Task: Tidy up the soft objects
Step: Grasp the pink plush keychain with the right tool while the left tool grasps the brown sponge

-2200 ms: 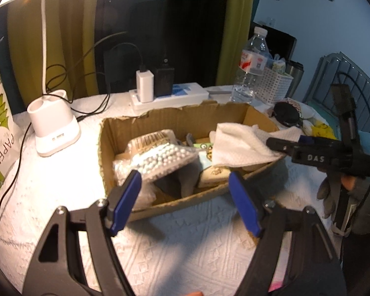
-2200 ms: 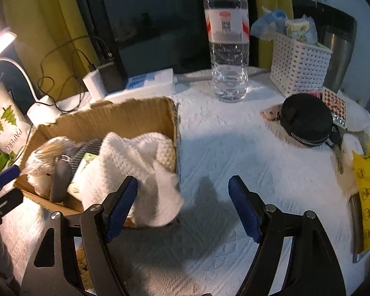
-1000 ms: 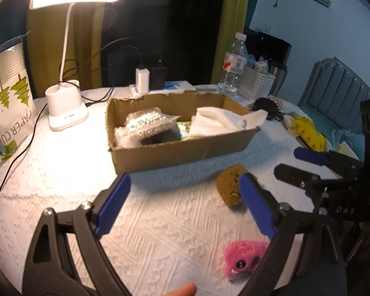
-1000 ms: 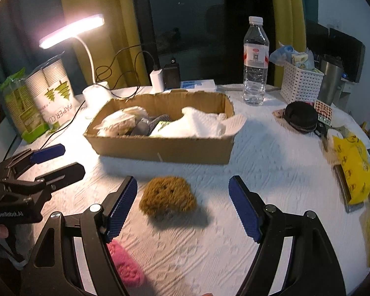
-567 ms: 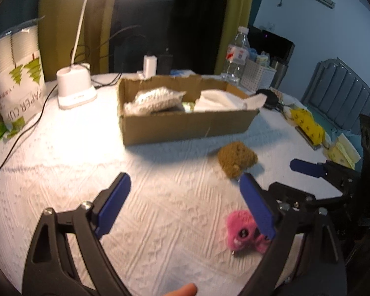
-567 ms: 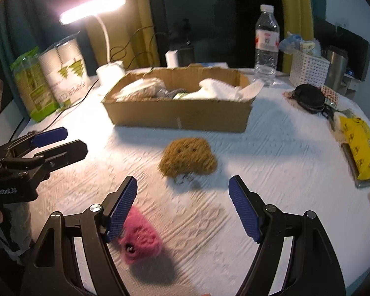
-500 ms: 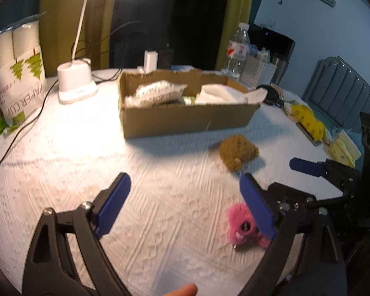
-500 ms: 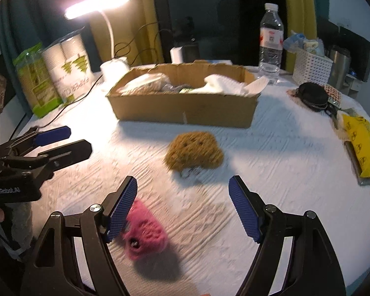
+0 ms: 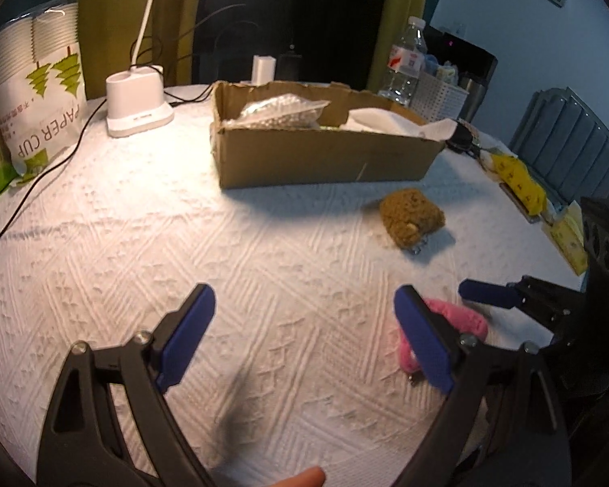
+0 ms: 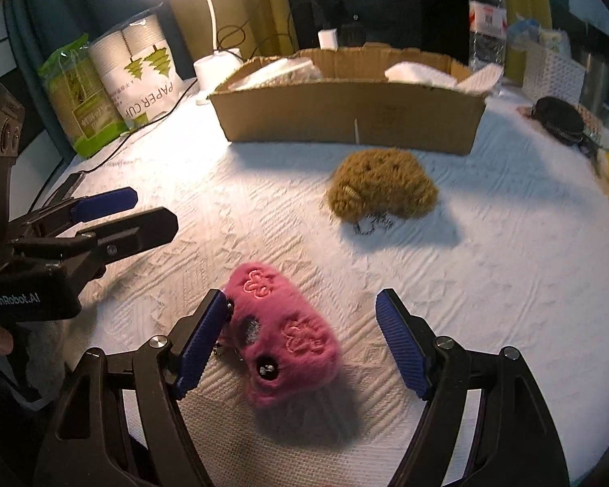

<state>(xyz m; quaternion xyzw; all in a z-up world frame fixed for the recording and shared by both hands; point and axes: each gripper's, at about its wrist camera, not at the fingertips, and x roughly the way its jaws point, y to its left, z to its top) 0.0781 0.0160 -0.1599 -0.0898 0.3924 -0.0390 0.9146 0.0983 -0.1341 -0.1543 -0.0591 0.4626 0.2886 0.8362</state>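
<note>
A pink plush pouch (image 10: 282, 335) lies on the white tablecloth between the fingers of my open right gripper (image 10: 302, 343), close to the left finger. It also shows in the left wrist view (image 9: 461, 326), partly behind my left gripper's right finger. A brown fuzzy pouch (image 10: 381, 188) with a small chain lies farther out, also seen in the left wrist view (image 9: 410, 217). A cardboard box (image 10: 349, 111) holds a white cloth (image 10: 426, 73) and a bead bag (image 9: 280, 109). My left gripper (image 9: 304, 337) is open and empty over bare cloth.
A desk lamp base (image 9: 136, 107) and a paper cup pack (image 9: 40, 81) stand at the left. A water bottle (image 10: 487, 12), white basket (image 10: 552, 69) and black pouch (image 10: 560, 119) sit at the back right. Yellow packets (image 9: 519, 180) lie near the right edge.
Both grippers have pulled back from the box and come lower toward the table. The pink pouch now sits between the right gripper's fingers. Both stay open.
</note>
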